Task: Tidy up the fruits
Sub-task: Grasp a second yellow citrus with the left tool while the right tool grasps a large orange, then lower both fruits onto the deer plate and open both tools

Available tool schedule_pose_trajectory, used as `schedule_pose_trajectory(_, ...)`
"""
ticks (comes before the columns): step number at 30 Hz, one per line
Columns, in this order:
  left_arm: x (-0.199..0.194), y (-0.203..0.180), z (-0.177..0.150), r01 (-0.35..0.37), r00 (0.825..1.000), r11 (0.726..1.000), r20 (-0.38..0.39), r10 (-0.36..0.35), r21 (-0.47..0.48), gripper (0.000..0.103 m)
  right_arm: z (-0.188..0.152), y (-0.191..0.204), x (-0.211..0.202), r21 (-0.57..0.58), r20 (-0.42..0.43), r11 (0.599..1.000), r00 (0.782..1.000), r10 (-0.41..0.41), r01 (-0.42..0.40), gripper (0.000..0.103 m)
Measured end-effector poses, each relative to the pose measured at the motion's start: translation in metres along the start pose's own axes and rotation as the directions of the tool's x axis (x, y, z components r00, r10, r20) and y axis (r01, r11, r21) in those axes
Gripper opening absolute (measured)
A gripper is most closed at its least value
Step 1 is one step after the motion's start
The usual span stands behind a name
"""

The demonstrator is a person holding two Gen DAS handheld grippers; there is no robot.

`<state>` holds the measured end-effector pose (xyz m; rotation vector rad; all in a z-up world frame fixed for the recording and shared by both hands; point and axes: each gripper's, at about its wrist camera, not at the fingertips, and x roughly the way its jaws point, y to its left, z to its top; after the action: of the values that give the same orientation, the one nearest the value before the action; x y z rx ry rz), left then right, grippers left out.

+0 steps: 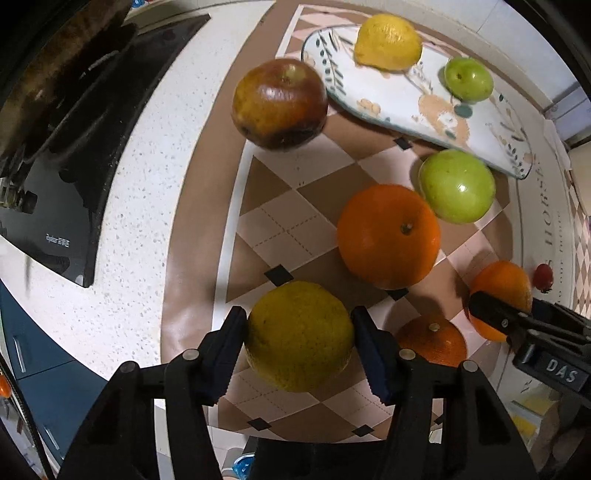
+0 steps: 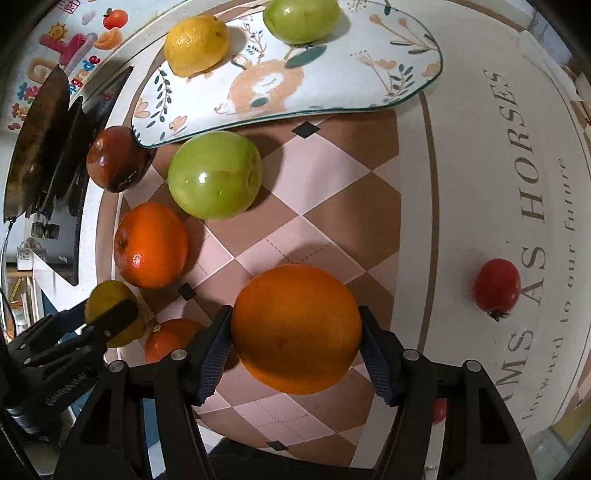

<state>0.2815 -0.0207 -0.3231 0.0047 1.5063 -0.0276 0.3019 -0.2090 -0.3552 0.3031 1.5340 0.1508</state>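
My left gripper [image 1: 298, 334] is shut on a yellow-green citrus [image 1: 298, 334], held above the checked mat. My right gripper [image 2: 295, 328] is shut on a large orange [image 2: 295, 328]; it shows at the right of the left wrist view [image 1: 502, 295]. A patterned plate [image 2: 332, 85] holds a lemon [image 2: 196, 43] and a small green apple [image 2: 301, 18]. On the mat lie a green apple [image 2: 215, 174], an orange [image 2: 150, 244], a small orange [image 2: 171, 338] and a red-brown apple [image 2: 117, 158]. A small red fruit [image 2: 496, 288] lies to the right.
A black stovetop [image 1: 92, 155] with a dark pan [image 1: 55, 66] sits left of the mat on the white speckled counter [image 1: 147, 221]. The counter's front edge drops to blue cabinets [image 1: 37, 350]. Lettering is printed on the mat's right border [image 2: 532, 184].
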Motion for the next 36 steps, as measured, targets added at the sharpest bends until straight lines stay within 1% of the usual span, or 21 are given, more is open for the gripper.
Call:
schedule_pose_trajectory(2,-0.017,-0.003,0.007,0.026,0.999,1.000,0.023,-0.026,-0.004,0.056,0.003,0.000,-0.014,0.017,0.027,0.999,0.999,0.028,-0.029,0.067)
schedule_pose_trajectory(5,-0.053,-0.013,0.019,0.081,0.993,0.997,0.084,-0.081,0.002,0.056,0.018,0.001,-0.045,0.022,0.093,0.997,0.993,0.067,-0.069,0.067)
schedule_pose_trajectory(7,-0.077,-0.021,0.036,0.116,0.984,0.993,0.132,-0.117,0.016,0.056,0.034,0.003,-0.063,0.013,0.133,0.996,0.987,0.085,-0.088,0.067)
schedule_pose_trajectory(8,-0.089,-0.027,0.049,0.136,0.978,0.990,0.155,-0.139,0.027,0.056,0.042,0.005,-0.069,0.008,0.149,0.996,0.985,0.089,-0.092,0.067)
schedule_pose_trajectory(10,-0.099,-0.034,0.072,0.162,0.970,0.986,0.176,-0.166,0.035,0.056,0.062,0.009,-0.075,-0.010,0.175,0.996,0.981,0.088,-0.087,0.067)
schedule_pose_trajectory(11,-0.102,-0.031,0.084,0.168,0.969,0.985,0.176,-0.172,0.038,0.056,0.071,0.009,-0.075,-0.015,0.180,0.997,0.980,0.083,-0.082,0.067)
schedule_pose_trajectory(13,-0.097,-0.031,0.108,0.163,0.971,0.986,0.171,-0.167,0.036,0.056,0.089,0.013,-0.066,-0.027,0.178,0.997,0.981,0.076,-0.072,0.067)
schedule_pose_trajectory(15,-0.082,-0.031,0.129,0.139,0.978,0.990,0.150,-0.142,0.029,0.056,0.105,0.013,-0.052,-0.030,0.156,0.997,0.985,0.078,-0.074,0.067)
schedule_pose_trajectory(18,-0.051,-0.030,0.157,0.120,0.989,0.993,0.083,-0.121,0.009,0.056,0.125,0.016,-0.026,-0.037,0.120,0.995,0.988,0.093,-0.090,0.067)
schedule_pose_trajectory(21,-0.023,-0.025,0.172,0.102,0.995,0.995,0.015,-0.101,-0.013,0.056,0.138,0.024,-0.004,-0.045,0.092,0.993,0.990,0.109,-0.105,0.067)
schedule_pose_trajectory(24,-0.005,-0.021,0.180,0.091,0.995,0.995,-0.029,-0.092,-0.032,0.056,0.147,0.029,0.009,-0.057,0.070,0.991,0.990,0.123,-0.120,0.067)
schedule_pose_trajectory(29,0.013,-0.017,0.186,0.097,0.993,0.994,-0.064,-0.100,-0.044,0.056,0.156,0.038,0.022,-0.076,0.038,0.989,0.991,0.130,-0.127,0.068)
schedule_pose_trajectory(31,0.016,-0.018,0.186,0.110,0.991,0.993,-0.076,-0.113,-0.040,0.056,0.159,0.039,0.021,-0.064,0.026,0.985,0.986,0.162,-0.160,0.073)
schedule_pose_trajectory(32,0.020,-0.017,0.189,0.114,0.990,0.993,-0.085,-0.117,-0.040,0.056,0.159,0.039,0.020,-0.058,0.018,0.981,0.982,0.186,-0.184,0.080)
schedule_pose_trajectory(33,0.021,-0.017,0.189,0.116,0.989,0.993,-0.090,-0.119,-0.038,0.056,0.159,0.039,0.018,-0.052,0.016,0.981,0.982,0.189,-0.188,0.086)
schedule_pose_trajectory(36,0.021,-0.017,0.190,0.118,0.988,0.993,-0.092,-0.120,-0.030,0.056,0.156,0.040,0.007,-0.048,0.035,0.988,0.988,0.148,-0.146,0.086)
